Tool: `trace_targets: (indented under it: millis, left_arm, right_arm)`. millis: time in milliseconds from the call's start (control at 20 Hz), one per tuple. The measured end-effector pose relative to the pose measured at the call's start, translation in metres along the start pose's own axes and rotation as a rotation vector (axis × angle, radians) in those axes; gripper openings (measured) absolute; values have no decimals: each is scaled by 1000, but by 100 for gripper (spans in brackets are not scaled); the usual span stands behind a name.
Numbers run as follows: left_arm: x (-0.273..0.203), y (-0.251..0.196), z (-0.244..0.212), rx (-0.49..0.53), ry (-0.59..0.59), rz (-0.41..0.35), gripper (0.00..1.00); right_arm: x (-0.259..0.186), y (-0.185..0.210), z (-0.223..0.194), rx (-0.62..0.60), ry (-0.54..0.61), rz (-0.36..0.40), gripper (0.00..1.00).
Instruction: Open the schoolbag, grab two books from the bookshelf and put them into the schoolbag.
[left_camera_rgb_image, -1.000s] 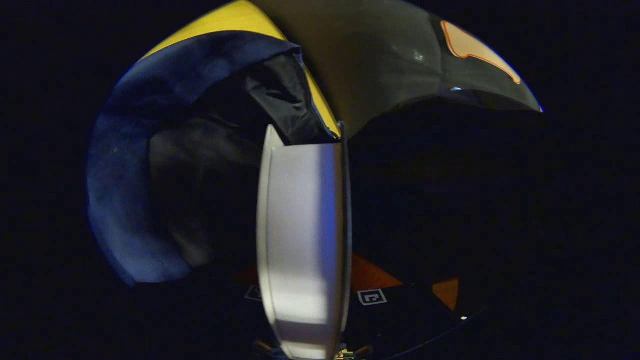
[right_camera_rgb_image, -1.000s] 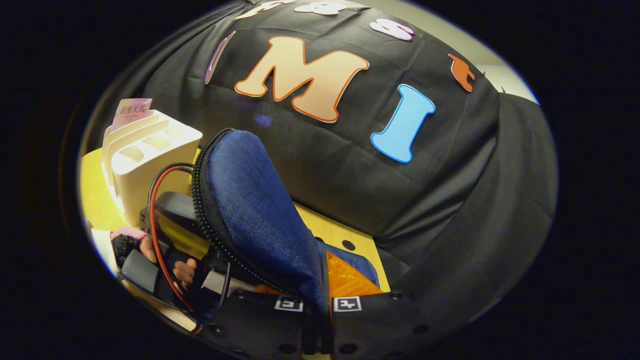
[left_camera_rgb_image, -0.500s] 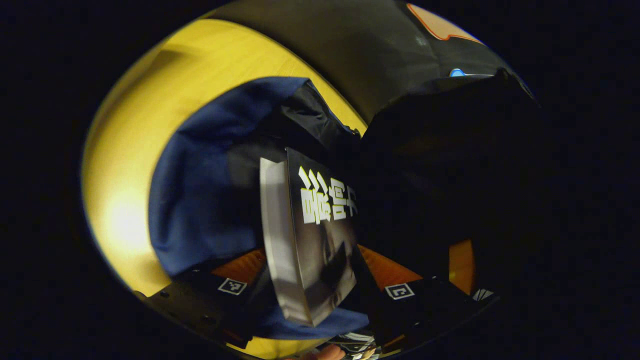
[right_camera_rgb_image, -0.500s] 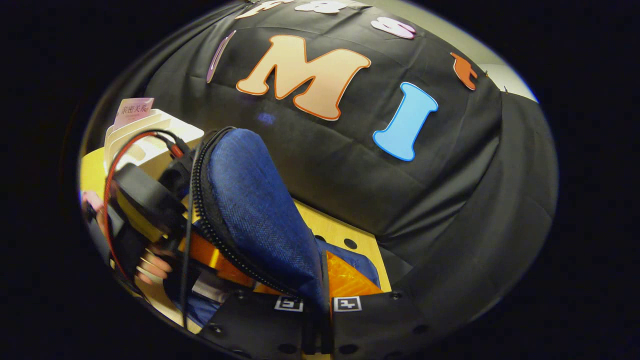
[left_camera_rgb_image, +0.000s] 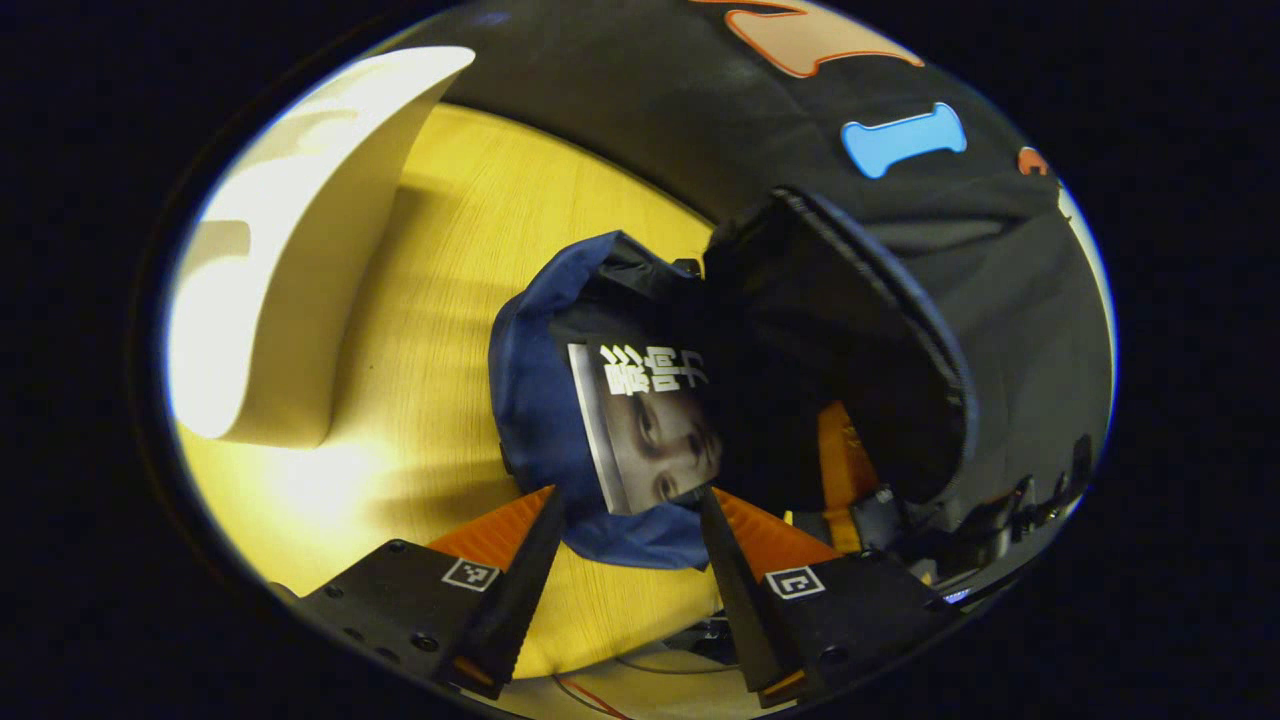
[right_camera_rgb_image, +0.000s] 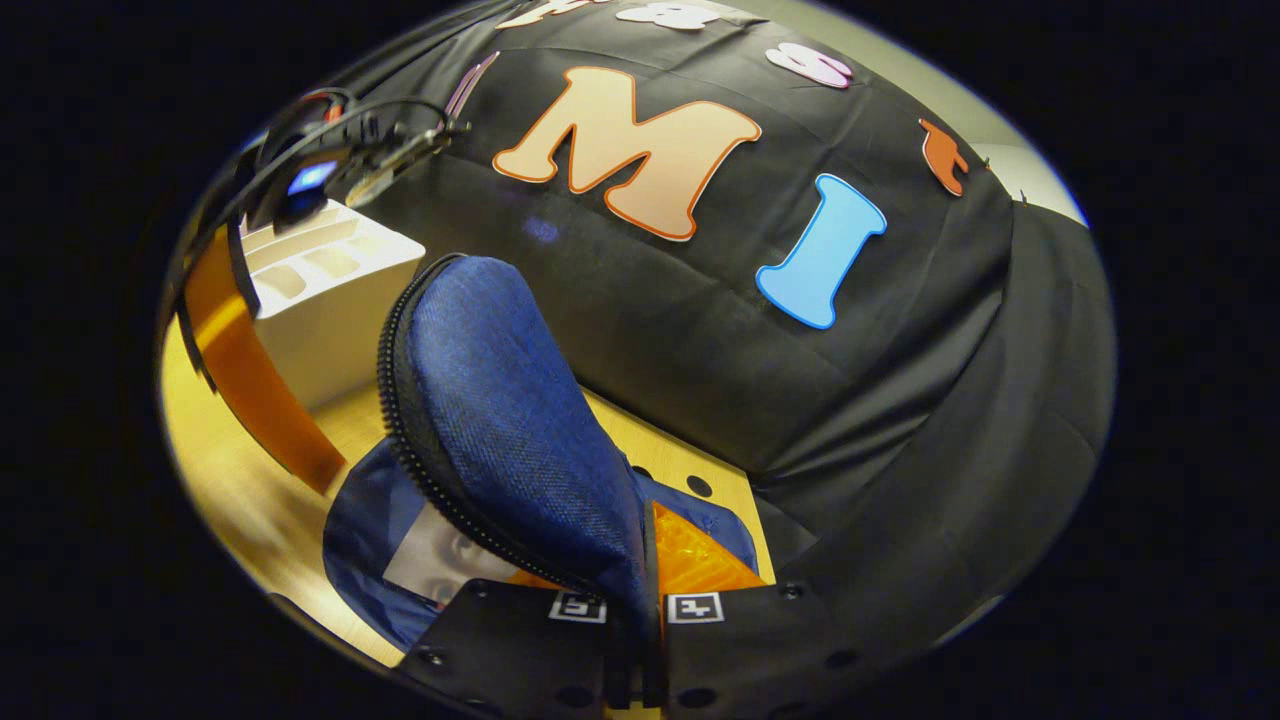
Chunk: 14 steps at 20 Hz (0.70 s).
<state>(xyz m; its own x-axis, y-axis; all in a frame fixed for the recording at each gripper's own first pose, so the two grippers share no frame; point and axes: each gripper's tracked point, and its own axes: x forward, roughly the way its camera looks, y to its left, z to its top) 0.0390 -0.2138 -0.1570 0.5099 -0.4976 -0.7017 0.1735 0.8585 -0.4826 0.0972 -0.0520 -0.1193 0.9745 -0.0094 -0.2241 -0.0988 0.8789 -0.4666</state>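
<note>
The blue schoolbag (left_camera_rgb_image: 530, 400) lies open on the yellow table. A book with a face on its cover (left_camera_rgb_image: 650, 425) stands inside it, leaning in the opening. My left gripper (left_camera_rgb_image: 630, 500) hovers open above the bag, its fingers apart on either side of the book and clear of it. My right gripper (right_camera_rgb_image: 648, 560) is shut on the bag's blue flap (right_camera_rgb_image: 500, 400) and holds it upright. In the right gripper view the book (right_camera_rgb_image: 440, 555) shows under the flap. The flap's dark lining (left_camera_rgb_image: 850, 330) shows in the left gripper view.
The white bookshelf (left_camera_rgb_image: 290, 260) stands on the table (left_camera_rgb_image: 440, 300) left of the bag; in the right gripper view the bookshelf (right_camera_rgb_image: 330, 300) sits behind the flap. The left gripper's cables (right_camera_rgb_image: 310, 165) hang above it. The booth's black cloth (right_camera_rgb_image: 800, 420) closes the back.
The left gripper let go of the book, opened, and drew back up out of the bag. The book stays inside. The right gripper kept the flap raised.
</note>
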Motion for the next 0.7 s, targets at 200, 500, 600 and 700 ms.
trace_targets:
  millis: [200, 500, 600, 700]
  left_arm:
    - [-68, -5, 25, 95, -51, 38, 86]
    - [-185, 33, 92, 126, -215, 161, 81]
    - [-228, 55, 115, 134, -276, 227, 81]
    - [-267, 78, 132, 144, -328, 289, 81]
  right_arm:
    - [-1, 2, -1, -14, -2, -8, 6]
    - [-5, 5, -4, -23, 16, -35, 6]
    - [-6, 7, -4, -37, 24, -45, 6]
    - [-6, 10, -4, -43, 33, -53, 6]
